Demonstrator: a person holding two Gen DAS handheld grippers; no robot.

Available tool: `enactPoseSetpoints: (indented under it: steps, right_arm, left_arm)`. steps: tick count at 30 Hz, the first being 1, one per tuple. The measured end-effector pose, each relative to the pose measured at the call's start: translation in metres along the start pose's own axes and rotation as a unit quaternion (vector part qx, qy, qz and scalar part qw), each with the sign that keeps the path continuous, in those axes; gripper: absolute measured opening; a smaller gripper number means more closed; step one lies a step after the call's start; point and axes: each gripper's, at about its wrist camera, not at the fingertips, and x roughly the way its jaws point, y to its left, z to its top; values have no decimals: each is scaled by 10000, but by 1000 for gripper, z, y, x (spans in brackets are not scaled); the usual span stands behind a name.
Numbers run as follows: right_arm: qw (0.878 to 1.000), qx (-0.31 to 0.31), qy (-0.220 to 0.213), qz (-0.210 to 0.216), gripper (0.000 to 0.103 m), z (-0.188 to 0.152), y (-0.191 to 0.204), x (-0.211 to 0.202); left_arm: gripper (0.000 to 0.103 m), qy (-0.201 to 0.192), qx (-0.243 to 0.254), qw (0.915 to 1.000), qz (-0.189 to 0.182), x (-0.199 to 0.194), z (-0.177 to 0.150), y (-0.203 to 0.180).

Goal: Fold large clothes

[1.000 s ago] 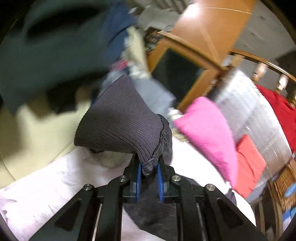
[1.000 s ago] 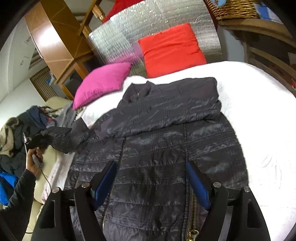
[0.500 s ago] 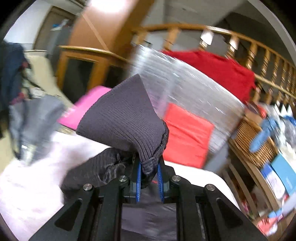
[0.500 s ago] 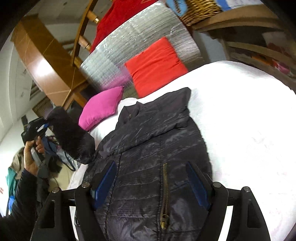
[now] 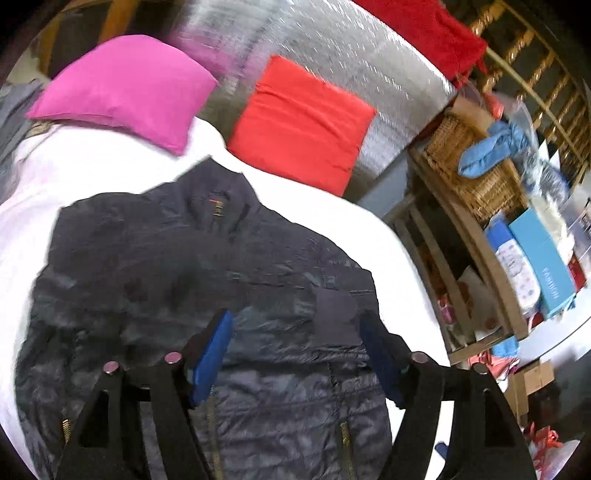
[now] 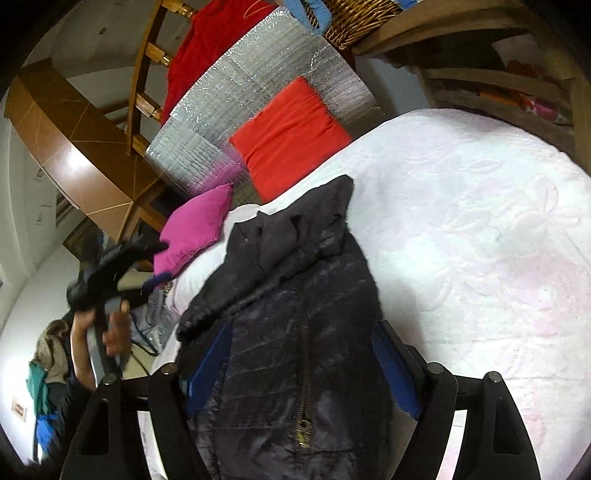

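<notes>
Dark jacket (image 5: pixel 207 295) on the bed (image 6: pixel 480 221), hem cut off below, collar toward the red cushion (image 5: pixel 299 122); both grippers' (image 5: pixel 295 347) (image 6: pixel 303 354) jaws wide, empty.

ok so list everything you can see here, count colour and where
puffer jacket: 1, dark navy, flat on the bed, sleeves folded across the chest
bed cover: 1, white, under the jacket
pink pillow: 1, magenta, head of the bed
red cushion: 1, red, beside the pink pillow, against the foil
foil sheet: 1, silver, upright behind the pillows
red cloth: 1, red, draped over the wooden railing
wicker basket: 1, tan, on the shelf by the bed
blue cloth: 1, light blue, on the basket
boxes: several, blue and white, on the shelf
left gripper: black, blue pads, open above the jacket
right gripper: black, blue pads, open over the zip
left hand: holding the left gripper's handle
</notes>
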Motion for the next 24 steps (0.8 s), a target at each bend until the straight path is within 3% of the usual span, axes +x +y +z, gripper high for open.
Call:
enactPoseSetpoints:
  steps: [2, 5, 10, 16, 24]
  right_arm:
    - [9996, 65, 146, 226, 81, 8, 10, 14]
    - [9967, 246, 438, 640, 81, 24, 28, 47]
    - [9859, 879, 904, 1100, 81, 57, 43, 123]
    - [9677, 2029, 1199, 897, 81, 81, 20, 212]
    - [9677, 2100, 1327, 434, 81, 75, 18, 254]
  left_arm:
    - [80, -321, -125, 9993, 152, -25, -5, 21]
    - [82, -733, -428, 9940, 697, -52, -11, 72]
    - [82, -777, -1072, 9837, 1216, -57, -29, 142]
    - [82, -679, -1576, 9769, 1272, -56, -44, 196]
    - [82, -590, -1688, 9767, 1189, -43, -44, 210]
